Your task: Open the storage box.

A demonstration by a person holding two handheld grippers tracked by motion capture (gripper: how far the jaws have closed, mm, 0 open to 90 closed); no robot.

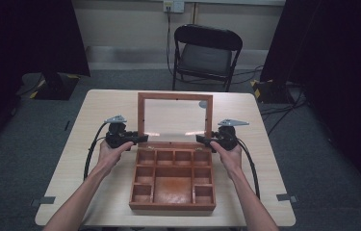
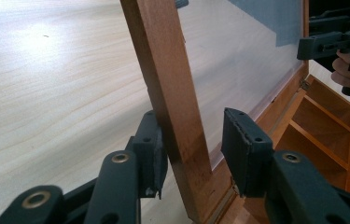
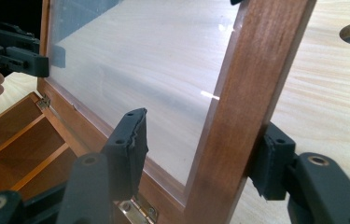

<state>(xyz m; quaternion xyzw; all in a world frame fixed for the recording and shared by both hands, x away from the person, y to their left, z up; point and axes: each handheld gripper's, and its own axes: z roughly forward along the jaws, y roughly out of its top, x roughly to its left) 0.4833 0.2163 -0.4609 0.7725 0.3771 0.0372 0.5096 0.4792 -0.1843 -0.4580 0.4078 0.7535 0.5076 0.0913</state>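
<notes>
A pale wooden table (image 1: 72, 192) fills mid-frame; the compartment box (image 1: 173, 180) sits at its centre, its glass lid (image 1: 175, 118) upright. The left gripper (image 2: 193, 154) and right gripper (image 3: 200, 156) straddle the lid's side rails, jaws parted, apparently letting the lid stand by itself.

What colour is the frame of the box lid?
Reddish-brown wood, clearest in the right gripper view: lid frame.

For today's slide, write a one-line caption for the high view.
Two hand-held grippers, left gripper and right gripper, flank the raised glass lid of an empty wooden compartment box.
</notes>
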